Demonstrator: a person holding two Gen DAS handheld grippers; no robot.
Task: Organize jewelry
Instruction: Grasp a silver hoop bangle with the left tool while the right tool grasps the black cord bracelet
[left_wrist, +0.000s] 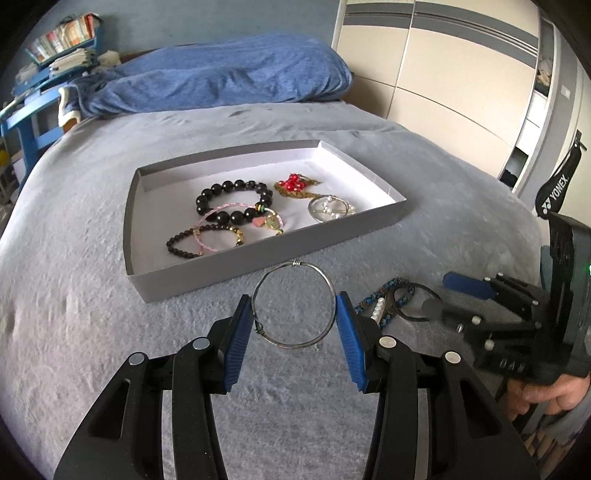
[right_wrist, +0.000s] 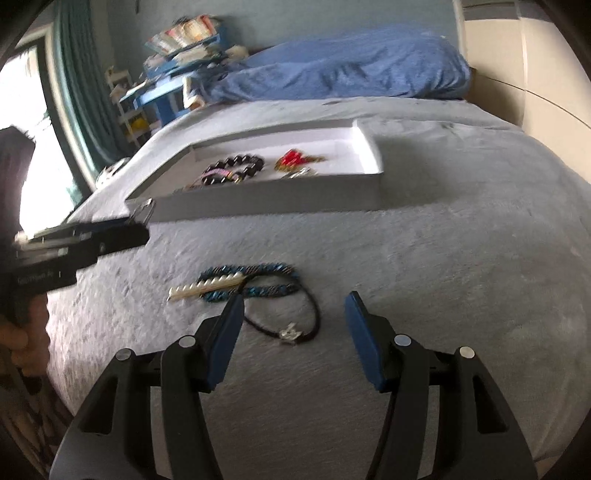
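Observation:
A grey tray (left_wrist: 258, 254) on the bed holds several bracelets, among them a black bead bracelet (left_wrist: 221, 192) and a red piece (left_wrist: 293, 183). My left gripper (left_wrist: 293, 306) is shut on a silver wire bangle (left_wrist: 291, 341), which spans its blue pads just before the tray's near wall. My right gripper (right_wrist: 293, 302) is open and empty over a black cord bracelet (right_wrist: 291, 330). A blue beaded bracelet (right_wrist: 258, 273) and a pearl hair clip (right_wrist: 203, 288) lie just beyond it. The tray also shows in the right wrist view (right_wrist: 266, 203).
The grey blanket (left_wrist: 92, 314) covers the bed. A blue pillow (left_wrist: 229, 74) lies at the head. A blue shelf with books (left_wrist: 55, 48) stands at the back left. A wardrobe (left_wrist: 461, 74) is on the right, with a black racket bag (left_wrist: 557, 184) hanging.

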